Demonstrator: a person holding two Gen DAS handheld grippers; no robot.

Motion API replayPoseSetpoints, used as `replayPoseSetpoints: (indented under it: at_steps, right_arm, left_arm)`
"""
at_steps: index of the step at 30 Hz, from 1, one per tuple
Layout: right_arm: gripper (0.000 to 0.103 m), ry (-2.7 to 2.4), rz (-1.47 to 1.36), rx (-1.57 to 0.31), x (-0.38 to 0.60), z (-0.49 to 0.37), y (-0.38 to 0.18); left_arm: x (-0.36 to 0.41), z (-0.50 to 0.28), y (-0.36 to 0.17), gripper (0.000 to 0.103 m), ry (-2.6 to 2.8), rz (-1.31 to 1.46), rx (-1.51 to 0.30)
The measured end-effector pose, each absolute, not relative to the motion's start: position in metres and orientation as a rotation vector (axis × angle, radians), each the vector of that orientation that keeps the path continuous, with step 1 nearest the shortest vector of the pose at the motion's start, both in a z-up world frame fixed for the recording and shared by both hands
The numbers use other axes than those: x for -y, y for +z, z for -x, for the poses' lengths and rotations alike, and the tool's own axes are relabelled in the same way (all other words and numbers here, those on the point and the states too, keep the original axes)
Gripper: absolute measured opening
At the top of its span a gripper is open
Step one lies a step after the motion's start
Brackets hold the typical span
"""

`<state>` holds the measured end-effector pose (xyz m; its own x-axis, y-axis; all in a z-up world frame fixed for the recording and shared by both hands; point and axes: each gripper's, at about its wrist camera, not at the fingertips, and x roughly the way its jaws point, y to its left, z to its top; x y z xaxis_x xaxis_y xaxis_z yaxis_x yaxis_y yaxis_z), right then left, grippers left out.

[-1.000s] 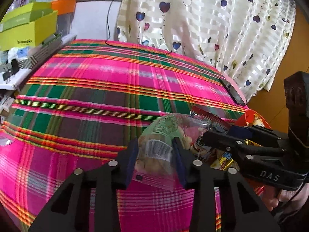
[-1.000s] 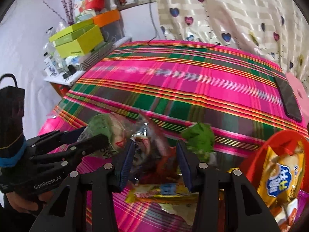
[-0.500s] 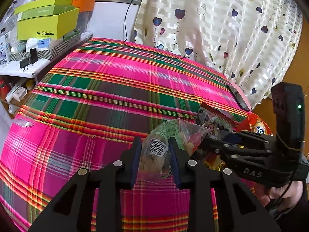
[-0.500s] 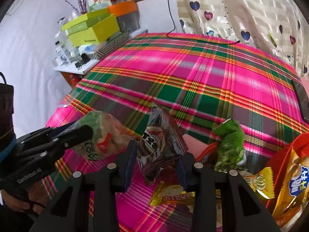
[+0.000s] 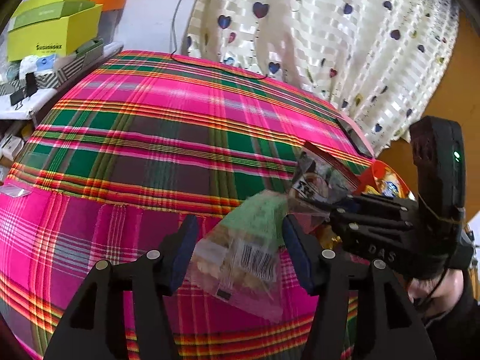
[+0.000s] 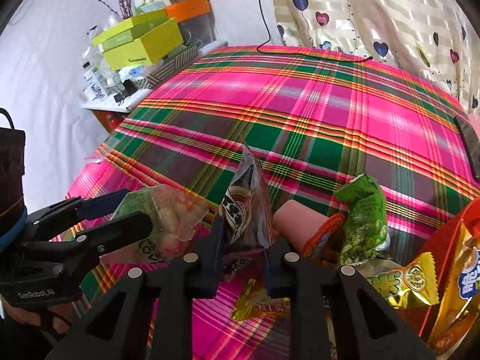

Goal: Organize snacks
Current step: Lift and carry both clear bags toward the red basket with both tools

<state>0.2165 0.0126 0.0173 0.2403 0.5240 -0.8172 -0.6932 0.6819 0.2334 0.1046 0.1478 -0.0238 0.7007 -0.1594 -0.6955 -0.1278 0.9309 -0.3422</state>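
Note:
My left gripper (image 5: 238,247) stands wide apart around a clear snack bag with a green label (image 5: 243,252); the pads do not visibly press it and the bag looks blurred. The same bag (image 6: 162,222) shows between the left fingers in the right wrist view. My right gripper (image 6: 244,241) is shut on a dark foil snack packet (image 6: 244,204), held upright above the plaid cloth; it also shows in the left wrist view (image 5: 318,183). A green pea snack bag (image 6: 364,219), a pink roll (image 6: 295,222) and yellow packets (image 6: 399,282) lie to the right.
A red basket (image 6: 462,219) with more snacks is at the right edge. A phone (image 6: 468,147) lies on the plaid table (image 6: 300,114) at the far right. Yellow-green boxes (image 6: 141,42) and clutter stand on a side shelf at the left. A heart curtain hangs behind.
The left jaws have spread wide apart around the clear bag, which they pinched before. The right gripper has lifted the dark packet a little higher.

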Motion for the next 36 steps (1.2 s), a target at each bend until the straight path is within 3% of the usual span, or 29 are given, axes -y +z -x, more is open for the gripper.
replayPoseSetpoints:
  at_steps: [22, 29, 36]
  right_arm:
    - [0.017, 0.785, 0.161, -0.935, 0.03, -0.206, 0.057]
    - [0.017, 0.777, 0.152, -0.909, 0.043, -0.194, 0.069]
    - [0.017, 0.768, 0.14, -0.881, 0.056, -0.18, 0.082]
  left_arm:
    - [-0.12, -0.112, -0.034, 0.059, -0.003, 0.288, -0.871]
    - [-0.108, -0.106, -0.031, 0.043, 0.056, 0.276, -0.856]
    - [-0.096, -0.093, -0.015, 0.04, 0.084, 0.248, -0.822]
